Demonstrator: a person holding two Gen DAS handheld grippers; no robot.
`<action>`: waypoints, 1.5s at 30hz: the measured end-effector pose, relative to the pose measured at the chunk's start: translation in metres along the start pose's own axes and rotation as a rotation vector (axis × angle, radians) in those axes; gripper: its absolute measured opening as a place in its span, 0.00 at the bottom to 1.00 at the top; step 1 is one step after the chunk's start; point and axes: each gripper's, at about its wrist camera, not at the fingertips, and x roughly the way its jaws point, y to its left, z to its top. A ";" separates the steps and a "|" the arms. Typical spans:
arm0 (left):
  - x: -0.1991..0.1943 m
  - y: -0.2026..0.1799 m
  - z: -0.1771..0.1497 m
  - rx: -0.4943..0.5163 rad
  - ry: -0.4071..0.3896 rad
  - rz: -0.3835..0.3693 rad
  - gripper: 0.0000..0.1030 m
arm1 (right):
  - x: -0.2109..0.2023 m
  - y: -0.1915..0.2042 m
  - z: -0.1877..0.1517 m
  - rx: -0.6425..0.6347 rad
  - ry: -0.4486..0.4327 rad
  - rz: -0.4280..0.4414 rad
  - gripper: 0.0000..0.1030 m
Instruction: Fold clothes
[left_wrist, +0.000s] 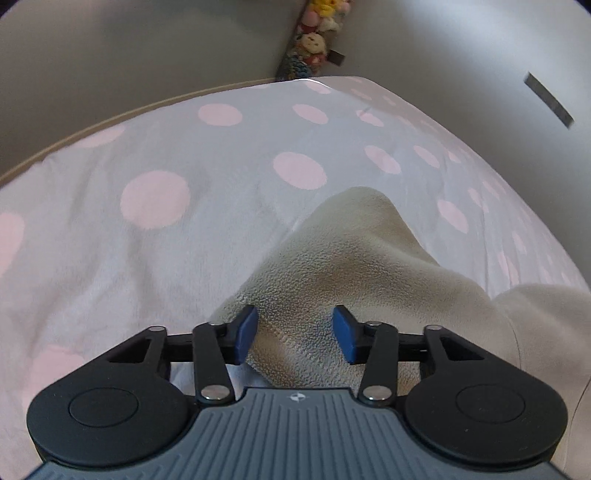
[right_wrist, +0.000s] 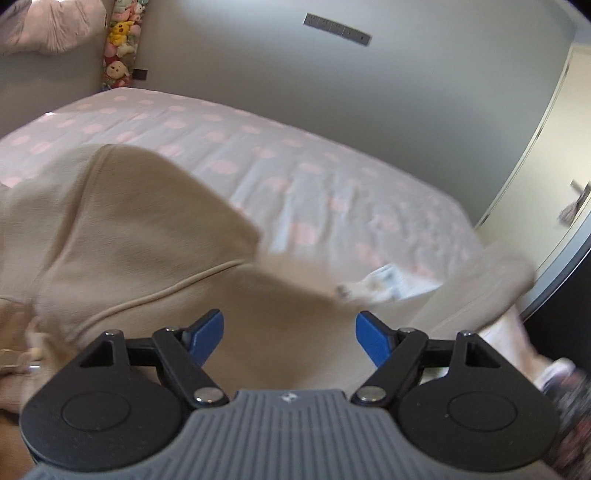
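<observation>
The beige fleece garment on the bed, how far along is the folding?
Barely begun. The beige fleece garment lies rumpled on the polka-dot bedsheet, no neat fold visible. Left tongs and right tongs are open above it, gripping nothing. All the folding remains.

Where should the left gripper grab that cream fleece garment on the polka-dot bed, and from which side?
Probably the raised fleece ridge of the cream fleece garment, directly ahead of the open left gripper. The fabric humps up off the polka-dot bedsheet there and already runs between the spread blue fingers, so closing straight on from the near side should pinch it.
</observation>
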 end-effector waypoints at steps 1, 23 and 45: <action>0.001 0.002 -0.001 -0.031 -0.006 0.012 0.15 | 0.000 0.009 -0.005 0.017 0.017 0.017 0.79; 0.018 0.014 -0.021 -0.237 -0.089 0.115 0.77 | -0.009 0.129 -0.023 0.014 0.160 0.158 0.79; -0.068 -0.129 -0.039 0.241 -0.133 -0.313 0.09 | 0.021 0.146 -0.025 0.099 0.226 0.175 0.79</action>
